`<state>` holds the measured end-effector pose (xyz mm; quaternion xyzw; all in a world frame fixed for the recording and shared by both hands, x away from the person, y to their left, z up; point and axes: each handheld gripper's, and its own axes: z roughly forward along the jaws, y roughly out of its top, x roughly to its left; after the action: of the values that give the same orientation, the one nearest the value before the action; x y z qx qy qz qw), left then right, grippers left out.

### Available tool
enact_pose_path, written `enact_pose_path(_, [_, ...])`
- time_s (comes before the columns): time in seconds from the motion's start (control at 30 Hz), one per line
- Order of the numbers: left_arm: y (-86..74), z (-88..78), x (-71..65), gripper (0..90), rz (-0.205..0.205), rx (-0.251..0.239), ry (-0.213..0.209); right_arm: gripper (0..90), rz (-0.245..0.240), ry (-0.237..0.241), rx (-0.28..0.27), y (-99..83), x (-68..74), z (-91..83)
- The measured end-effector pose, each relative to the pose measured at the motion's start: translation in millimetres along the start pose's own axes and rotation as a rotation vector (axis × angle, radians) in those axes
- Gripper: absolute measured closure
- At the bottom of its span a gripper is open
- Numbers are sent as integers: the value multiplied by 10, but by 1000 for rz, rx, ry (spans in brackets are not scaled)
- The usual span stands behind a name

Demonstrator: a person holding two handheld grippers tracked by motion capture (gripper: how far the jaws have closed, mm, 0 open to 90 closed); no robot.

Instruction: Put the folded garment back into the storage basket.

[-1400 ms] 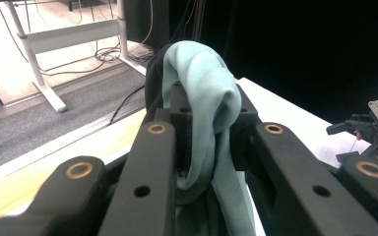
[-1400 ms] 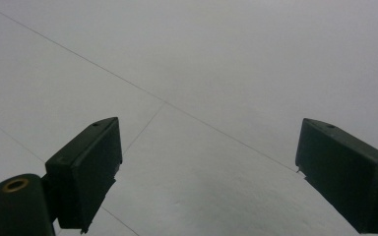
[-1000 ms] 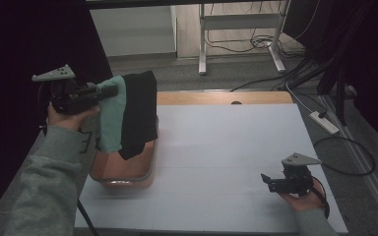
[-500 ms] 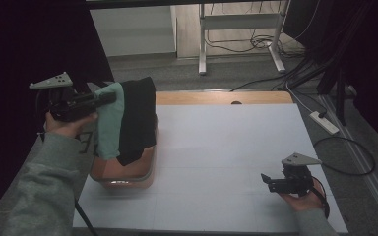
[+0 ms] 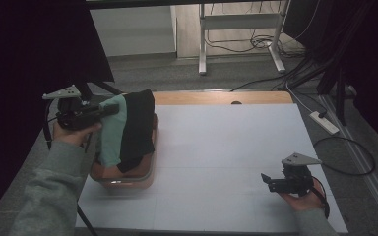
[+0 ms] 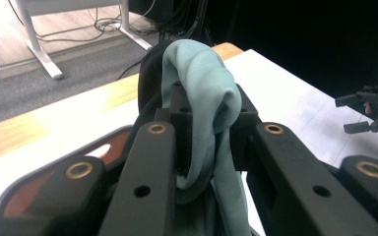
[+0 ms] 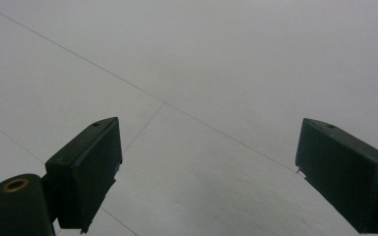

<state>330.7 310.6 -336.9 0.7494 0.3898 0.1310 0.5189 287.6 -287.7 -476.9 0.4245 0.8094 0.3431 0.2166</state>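
Plainly unlabelled teal cloth (image 6: 204,98) (gripper-pinched) (image 6: 202,142).

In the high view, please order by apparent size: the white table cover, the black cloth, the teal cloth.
1. White table cover, by far.
2. and 3. Black cloth and teal cloth look alike; they overlap, so no ranking.

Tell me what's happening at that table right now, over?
Left hand-held gripper shut on teal cloth, black cloth draped alongside, both above the brown tub. Right hand-held gripper open, idle over white table. Nothing in the way.
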Motion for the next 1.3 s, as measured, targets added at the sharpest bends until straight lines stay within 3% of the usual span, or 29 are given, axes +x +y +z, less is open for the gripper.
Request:
enact_pose_path(0.27, [-112,5,60,783,-20,26,-1,105,2,0,0,0,3,-4])
enact_pose_path(0.63, [-279,187,142,782,-44,93,-3,105,-2,-3,2,1,2,2])
enact_pose_path(1.3, [-408,654,349,780,-82,218,70,105,-1,-3,5,-1,0,1])
